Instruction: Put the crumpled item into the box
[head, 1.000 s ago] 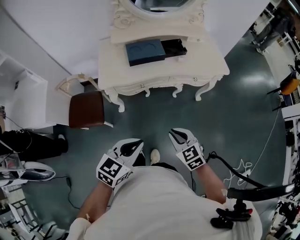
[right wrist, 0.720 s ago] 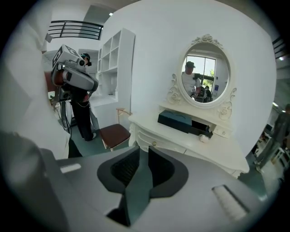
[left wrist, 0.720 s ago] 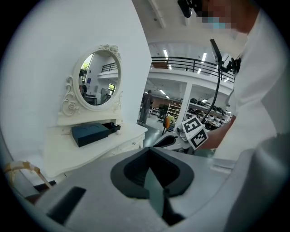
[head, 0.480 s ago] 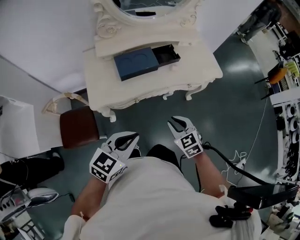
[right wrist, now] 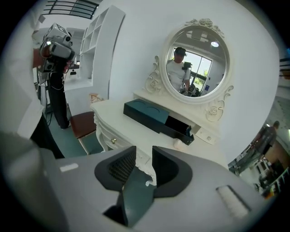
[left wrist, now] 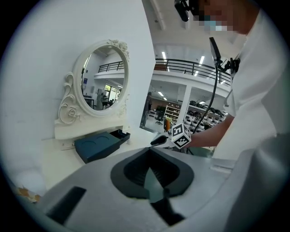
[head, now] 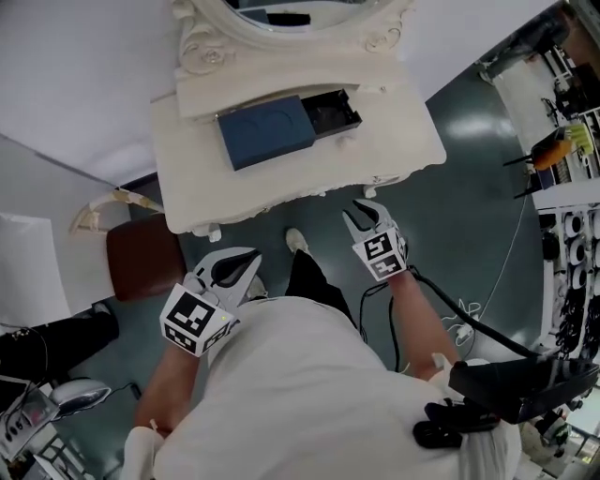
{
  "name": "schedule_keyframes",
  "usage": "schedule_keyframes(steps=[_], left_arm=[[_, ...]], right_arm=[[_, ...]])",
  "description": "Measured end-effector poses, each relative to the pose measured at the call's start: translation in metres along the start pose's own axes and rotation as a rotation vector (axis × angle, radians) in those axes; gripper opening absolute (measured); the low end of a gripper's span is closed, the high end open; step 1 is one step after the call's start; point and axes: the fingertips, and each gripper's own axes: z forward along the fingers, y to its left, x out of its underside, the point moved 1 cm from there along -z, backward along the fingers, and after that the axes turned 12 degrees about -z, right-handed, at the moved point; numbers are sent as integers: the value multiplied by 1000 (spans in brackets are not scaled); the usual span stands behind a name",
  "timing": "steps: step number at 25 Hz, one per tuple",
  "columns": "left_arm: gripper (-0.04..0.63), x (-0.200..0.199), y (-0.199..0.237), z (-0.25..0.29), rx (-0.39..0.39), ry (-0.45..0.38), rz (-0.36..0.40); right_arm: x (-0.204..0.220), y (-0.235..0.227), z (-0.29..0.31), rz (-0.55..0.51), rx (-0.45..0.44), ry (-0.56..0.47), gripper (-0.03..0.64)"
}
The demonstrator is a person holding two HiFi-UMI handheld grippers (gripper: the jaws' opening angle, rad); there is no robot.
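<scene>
A dark blue box [head: 281,127] lies on the white dressing table [head: 403,141], its black inner tray [head: 336,111] slid out to the right. In the right gripper view a small pale crumpled lump [right wrist: 178,144] rests on the tabletop beside the box [right wrist: 156,118], near the tray's open end. My right gripper [head: 367,217] hovers just short of the table's front edge; its jaws are opening, with nothing between them. My left gripper [head: 234,267] hangs lower left, off the table, with its pads together and empty. The left gripper view also shows the box [left wrist: 100,144].
An oval mirror [head: 291,14] in a carved white frame stands at the table's back. A brown-seated chair [head: 141,258] sits left of the table. A black cable [head: 469,328] trails over the green floor on the right. Shelving [head: 572,141] lines the far right.
The person has stepped toward the dressing table, so both grippers are nearer its front edge. The right gripper's jaws have parted. The left gripper stays shut.
</scene>
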Motion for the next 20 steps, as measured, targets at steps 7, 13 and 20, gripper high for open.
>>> schedule_keyframes(steps=[7,13,20], left_arm=[[2,-52,28,52,-81,-15,-27],[2,-82,43,101,-138,-23,-52],[2,-101,50,141,-202,-24,-76]], right_arm=[[16,-87,66,-117,-27,28,143],[31,-143,116,-245,-75,31,158],[50,-163,165,-407,-173,35,184]])
